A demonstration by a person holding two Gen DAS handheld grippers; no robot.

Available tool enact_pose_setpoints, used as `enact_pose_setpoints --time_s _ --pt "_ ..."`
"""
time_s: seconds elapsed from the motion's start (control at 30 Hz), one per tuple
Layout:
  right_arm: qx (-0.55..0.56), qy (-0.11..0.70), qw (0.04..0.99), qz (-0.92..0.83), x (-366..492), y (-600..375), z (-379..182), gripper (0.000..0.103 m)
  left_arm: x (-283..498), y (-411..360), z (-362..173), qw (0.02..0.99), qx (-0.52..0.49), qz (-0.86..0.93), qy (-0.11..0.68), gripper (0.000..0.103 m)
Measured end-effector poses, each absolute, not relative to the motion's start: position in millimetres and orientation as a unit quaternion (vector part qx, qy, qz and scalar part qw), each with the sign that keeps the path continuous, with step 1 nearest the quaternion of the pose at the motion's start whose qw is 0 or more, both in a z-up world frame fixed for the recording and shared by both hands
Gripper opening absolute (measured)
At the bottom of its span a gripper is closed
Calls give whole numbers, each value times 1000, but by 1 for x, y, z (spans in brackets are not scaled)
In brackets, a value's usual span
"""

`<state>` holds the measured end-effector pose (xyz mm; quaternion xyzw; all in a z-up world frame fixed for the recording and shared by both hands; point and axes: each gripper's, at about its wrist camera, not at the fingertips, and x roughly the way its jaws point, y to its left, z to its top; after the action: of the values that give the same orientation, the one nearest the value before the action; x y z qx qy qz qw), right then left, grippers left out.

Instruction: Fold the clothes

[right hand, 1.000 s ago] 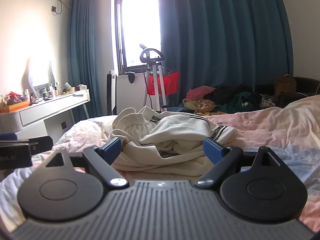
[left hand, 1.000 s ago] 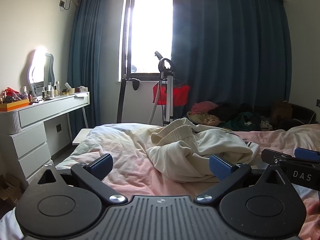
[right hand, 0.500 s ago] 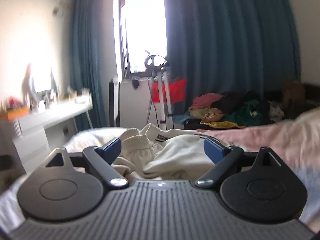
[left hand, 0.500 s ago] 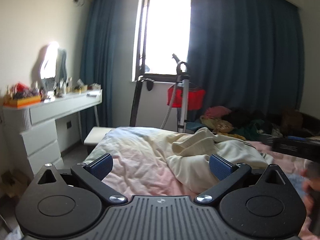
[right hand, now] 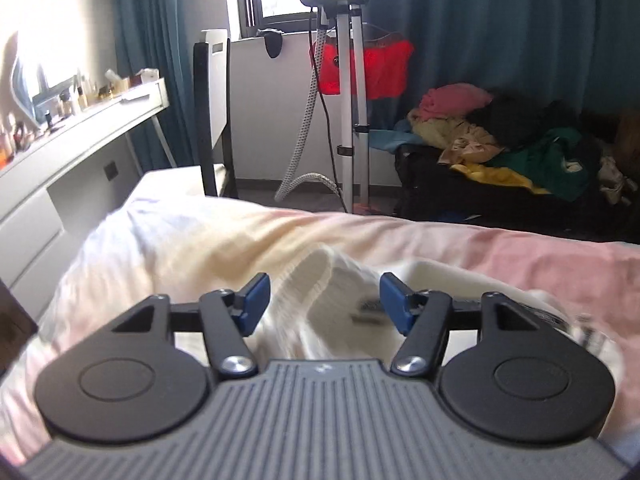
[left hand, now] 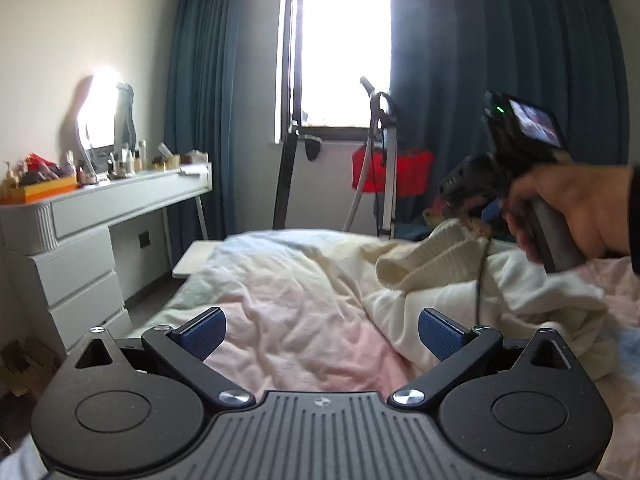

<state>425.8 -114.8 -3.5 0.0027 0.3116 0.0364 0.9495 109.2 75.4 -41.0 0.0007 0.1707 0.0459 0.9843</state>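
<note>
Right gripper (right hand: 322, 300) is wide open, low center of frame, hovering right over the ribbed edge of a crumpled cream garment (right hand: 320, 280) on the pink bedding (right hand: 520, 256). Left gripper (left hand: 320, 330) is open too, over bare bedding, the garment bunched mid-right.

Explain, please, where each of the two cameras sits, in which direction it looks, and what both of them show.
Left wrist: sits behind the open left gripper, low over the bed, facing the window; the person's right hand shows, holding the right gripper above the cream garment.
Right wrist: sits behind the open right gripper, just above the cream garment, facing the window wall; no hand shows.
Shared: bed, garment, dressing table, garment steamer.
</note>
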Motion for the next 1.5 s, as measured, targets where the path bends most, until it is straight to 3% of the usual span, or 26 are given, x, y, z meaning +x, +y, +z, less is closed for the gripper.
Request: enact_pose_setpoints --time_s 0.2,0.23,0.27,0.37,0.47,0.7,0.87,1.13,1.5 --pt "-47 353 934 -22 476 -97 -41 60 144 82 -80 972 -3 65 226 103" --pt "-52 360 931 -35 482 -96 -47 53 150 83 -87 969 -3 68 236 103" --pt "-54 363 929 -42 484 -97 -51 37 156 84 -93 967 -4 71 245 103" --pt "-51 340 938 -50 470 -102 -45 18 160 87 -95 966 -9 72 249 103" --pt "-32 303 951 -51 435 -115 -14 11 159 87 -93 967 -10 81 243 103" --pt "8 183 983 -31 292 -158 88 10 148 80 -80 972 -6 85 221 103" --pt "59 146 987 -10 174 -204 121 9 122 67 -63 978 -6 57 199 103" --pt "67 110 992 -13 40 -243 72 8 75 49 -51 981 -40 0 191 103" --pt "152 117 981 0 1 -288 15 8 45 -22 -82 974 61 -85 202 103"
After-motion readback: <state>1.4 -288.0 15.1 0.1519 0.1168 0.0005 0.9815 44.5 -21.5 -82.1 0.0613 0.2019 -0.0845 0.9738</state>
